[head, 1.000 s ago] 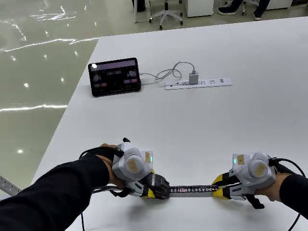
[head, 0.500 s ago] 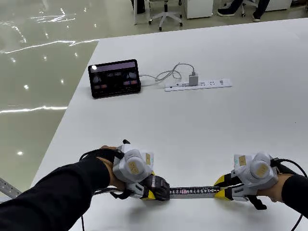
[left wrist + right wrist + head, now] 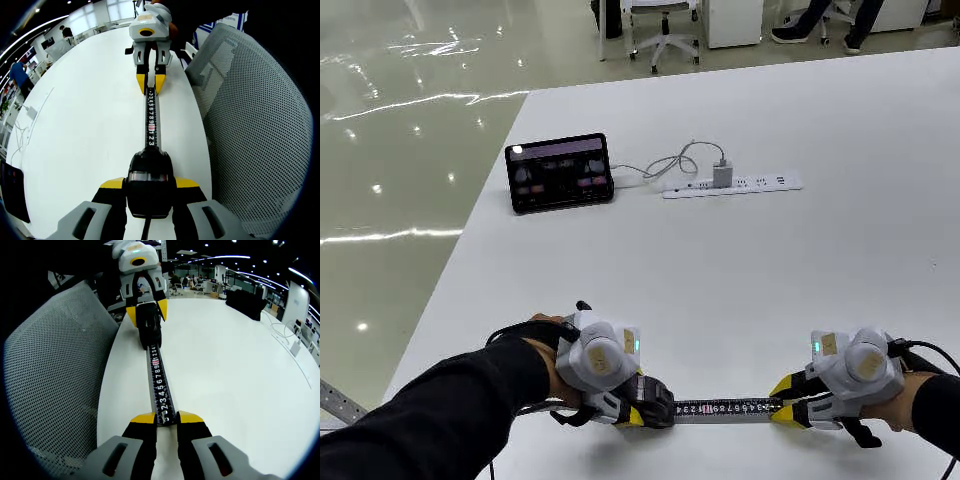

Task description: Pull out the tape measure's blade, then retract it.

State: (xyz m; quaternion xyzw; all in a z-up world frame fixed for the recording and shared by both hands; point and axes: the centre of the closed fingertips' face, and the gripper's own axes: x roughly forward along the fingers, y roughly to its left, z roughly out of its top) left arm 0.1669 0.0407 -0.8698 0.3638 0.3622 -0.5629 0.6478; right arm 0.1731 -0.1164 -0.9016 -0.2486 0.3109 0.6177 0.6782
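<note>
The black tape measure case (image 3: 651, 401) (image 3: 148, 182) (image 3: 148, 325) rests on the white table near its front edge, with my left gripper (image 3: 632, 412) (image 3: 149, 186) shut on it. Its blade (image 3: 728, 407) (image 3: 150, 117) (image 3: 159, 385) runs out flat to the right, numbers up. My right gripper (image 3: 785, 399) (image 3: 162, 418) is shut on the blade's far end, yellow fingertips (image 3: 145, 418) pinching it. Each gripper faces the other along the blade: the right gripper (image 3: 150, 82) in the left gripper view, the left gripper (image 3: 145, 310) in the right gripper view.
A dark tablet (image 3: 559, 171) stands at the back left of the white table (image 3: 770, 250), beside a white power strip (image 3: 730, 184) with a charger and cable. A grey mesh chair back (image 3: 255, 125) (image 3: 50, 370) sits just off the table's front edge.
The right gripper has drawn a little further right with the blade's end, so more blade lies out between the grippers. The head camera has tilted slightly.
</note>
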